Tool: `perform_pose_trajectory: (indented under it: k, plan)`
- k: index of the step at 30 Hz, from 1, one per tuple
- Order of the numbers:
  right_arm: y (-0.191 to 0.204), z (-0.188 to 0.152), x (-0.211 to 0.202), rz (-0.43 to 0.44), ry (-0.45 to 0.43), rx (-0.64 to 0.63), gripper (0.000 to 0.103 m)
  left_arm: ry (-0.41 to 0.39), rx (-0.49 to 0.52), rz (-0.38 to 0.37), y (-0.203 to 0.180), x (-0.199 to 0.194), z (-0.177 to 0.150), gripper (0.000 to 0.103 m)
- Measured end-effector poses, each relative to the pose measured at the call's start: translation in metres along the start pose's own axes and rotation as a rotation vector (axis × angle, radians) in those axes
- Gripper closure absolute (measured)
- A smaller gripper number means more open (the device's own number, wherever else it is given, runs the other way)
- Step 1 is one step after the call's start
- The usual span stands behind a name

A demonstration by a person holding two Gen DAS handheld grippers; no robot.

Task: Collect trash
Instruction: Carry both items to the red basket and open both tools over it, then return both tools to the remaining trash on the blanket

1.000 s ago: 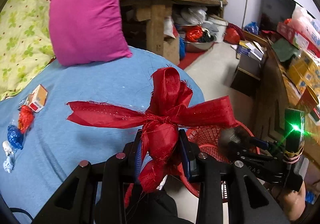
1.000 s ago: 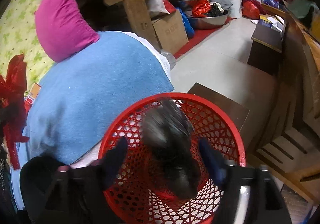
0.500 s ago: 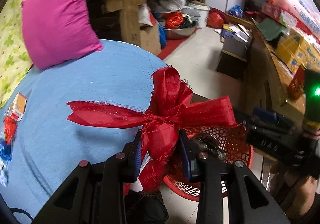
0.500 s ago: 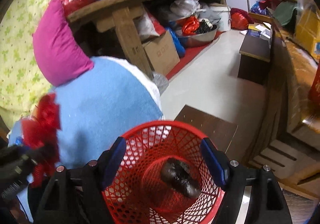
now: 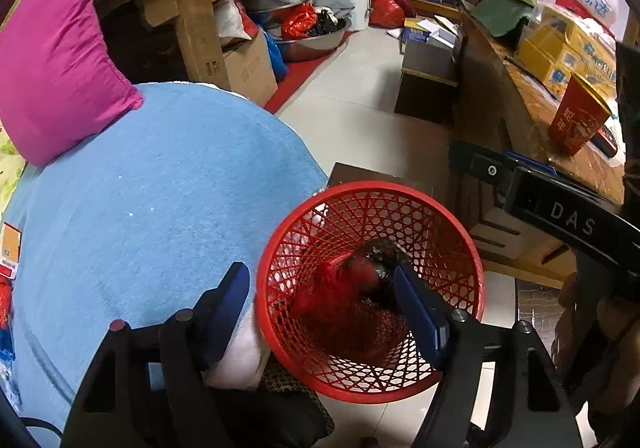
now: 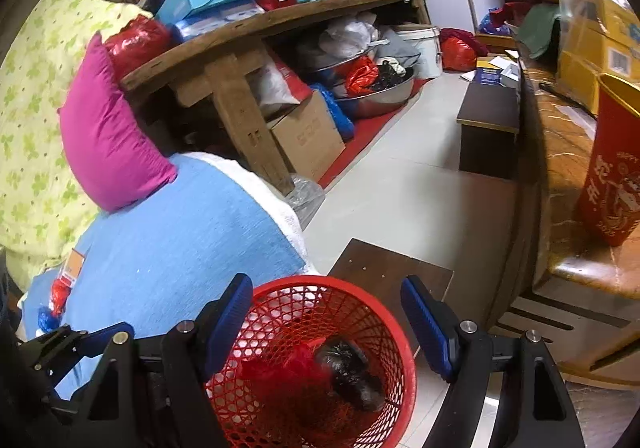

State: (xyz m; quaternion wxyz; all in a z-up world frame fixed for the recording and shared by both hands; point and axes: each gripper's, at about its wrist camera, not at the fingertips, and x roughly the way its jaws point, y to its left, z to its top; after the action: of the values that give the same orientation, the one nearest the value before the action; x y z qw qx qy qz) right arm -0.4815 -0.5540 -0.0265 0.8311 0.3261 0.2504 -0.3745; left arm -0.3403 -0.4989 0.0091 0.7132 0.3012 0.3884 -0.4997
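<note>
In the left wrist view, the left gripper (image 5: 320,312) has just been opening above the basket (image 5: 460,232), nothing between its jaws; the red bow (image 5: 324,288) lies inside, soft, light, best pinched at its knot. In the right wrist view, the right gripper (image 6: 326,322) stands open and empty over the basket, the bow beside a crumpled dark bag (image 6: 352,372).

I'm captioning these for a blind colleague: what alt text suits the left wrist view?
The left tool, jaws just opened and empty, hangs over a red mesh basket on the floor; a red ribbon bow and a dark crumpled wrapper lie inside. A blue-covered bed with a magenta pillow sits left.
</note>
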Motion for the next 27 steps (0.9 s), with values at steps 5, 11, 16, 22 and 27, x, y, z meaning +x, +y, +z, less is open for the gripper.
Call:
perform_pose_trajectory:
  k: [5, 11, 16, 22, 27]
  plan:
    - [0.011, 0.004, 0.004, 0.021, -0.002, -0.013, 0.024, -0.05, -0.101, 0.022, 0.038, -0.027, -0.008, 0.028]
    - [0.064, 0.01, 0.01, 0.104, -0.005, -0.091, 0.024, -0.094, -0.293, 0.115, 0.113, -0.06, -0.032, 0.027]
    - [0.121, 0.016, 0.016, 0.193, -0.002, -0.172, 0.024, -0.119, -0.451, 0.181, 0.172, -0.085, -0.063, 0.027]
    - [0.209, 0.015, 0.016, 0.313, -0.003, -0.298, 0.024, -0.146, -0.592, 0.282, 0.239, -0.114, -0.112, 0.026]
    - [0.272, 0.0, 0.013, 0.401, 0.015, -0.4, 0.024, -0.15, -0.723, 0.371, 0.296, -0.132, -0.156, 0.026]
